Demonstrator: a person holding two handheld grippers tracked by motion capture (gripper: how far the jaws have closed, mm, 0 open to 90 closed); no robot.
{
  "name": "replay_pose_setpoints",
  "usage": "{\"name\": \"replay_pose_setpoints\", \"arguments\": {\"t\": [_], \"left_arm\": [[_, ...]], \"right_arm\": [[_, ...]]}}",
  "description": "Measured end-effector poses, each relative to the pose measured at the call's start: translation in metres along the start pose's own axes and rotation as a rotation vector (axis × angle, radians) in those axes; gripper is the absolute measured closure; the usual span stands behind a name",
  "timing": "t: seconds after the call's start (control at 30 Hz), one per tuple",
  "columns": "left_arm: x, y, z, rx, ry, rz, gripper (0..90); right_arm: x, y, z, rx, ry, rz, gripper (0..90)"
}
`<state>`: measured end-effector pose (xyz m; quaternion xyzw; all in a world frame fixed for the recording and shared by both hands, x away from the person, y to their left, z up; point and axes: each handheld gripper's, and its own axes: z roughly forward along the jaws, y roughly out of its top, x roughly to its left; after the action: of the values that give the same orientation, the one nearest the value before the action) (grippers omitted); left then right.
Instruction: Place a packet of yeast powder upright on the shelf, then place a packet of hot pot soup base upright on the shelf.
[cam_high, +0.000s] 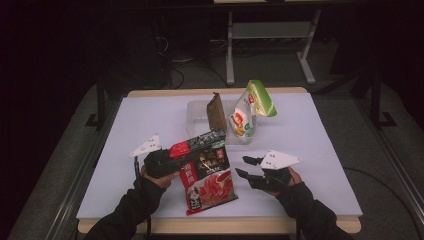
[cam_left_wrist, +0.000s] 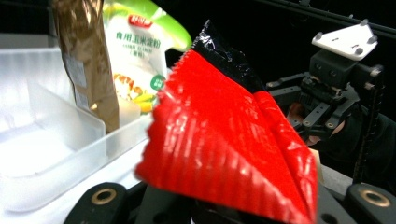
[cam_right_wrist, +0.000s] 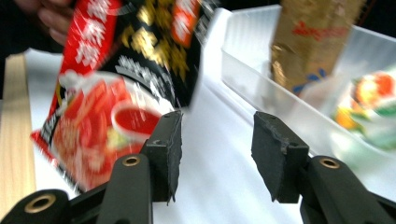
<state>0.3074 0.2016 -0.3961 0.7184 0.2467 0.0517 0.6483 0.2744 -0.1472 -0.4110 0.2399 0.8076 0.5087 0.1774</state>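
Red and black, the crimped top edge of the sauce packet (cam_left_wrist: 224, 135) sits right at the lens in the left gripper view, pinched between the jaws of the left gripper (cam_high: 176, 156), which are clenched on it. In the high view the packet hangs from that grip above the near middle of the table (cam_high: 310, 150), its bottom end close to the near edge and tilted toward the person.

The right gripper (cam_high: 245, 166) is released: its 2 black pads (cam_right_wrist: 170, 149) stand apart with nothing between them, and they point toward the packet from just beside it.

As I judge it, the work is about half done. 2 other packs, the brown pouch (cam_high: 216, 113) and the green and white bag (cam_high: 248, 111), already stand upright inside the clear bin (cam_high: 196, 111) at the far middle of the table. The sauce packet is not yet in the bin and must be carried there and set beside them.

Both forearms come in from the near edge. The left hand (cam_high: 152, 175) holds its gripper about level, pointing right; the right hand (cam_high: 285, 181) points its gripper left.
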Motion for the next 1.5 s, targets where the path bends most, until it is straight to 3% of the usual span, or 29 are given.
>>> {"name": "replay_pose_setpoints", "arguments": {"t": [0.17,0.37,0.57,1.0,1.3,1.5], "left_arm": [[-0.007,0.007,-0.005,-0.021,0.042,0.045,78.0],[-0.007,0.011,-0.011,-0.051,0.091,0.064,78.3],[-0.004,0.017,-0.021,-0.088,0.138,0.082,78.3],[0.001,0.028,-0.033,-0.133,0.231,0.100,78.0],[-0.005,0.040,-0.038,-0.169,0.293,0.139,77.8],[-0.007,0.048,-0.040,-0.189,0.323,0.146,77.8]], "right_arm": [[-0.008,-0.013,-0.017,0.029,-0.058,-0.028,48.5],[-0.019,-0.028,-0.033,0.031,-0.112,0.014,47.2],[-0.022,-0.030,-0.037,0.021,-0.141,0.003,44.8],[-0.020,-0.034,-0.037,0.014,-0.124,0.001,45.3],[-0.018,-0.039,-0.036,-0.004,-0.084,0.023,49.1],[-0.016,-0.041,-0.032,0.013,-0.076,0.012,48.3]]}}
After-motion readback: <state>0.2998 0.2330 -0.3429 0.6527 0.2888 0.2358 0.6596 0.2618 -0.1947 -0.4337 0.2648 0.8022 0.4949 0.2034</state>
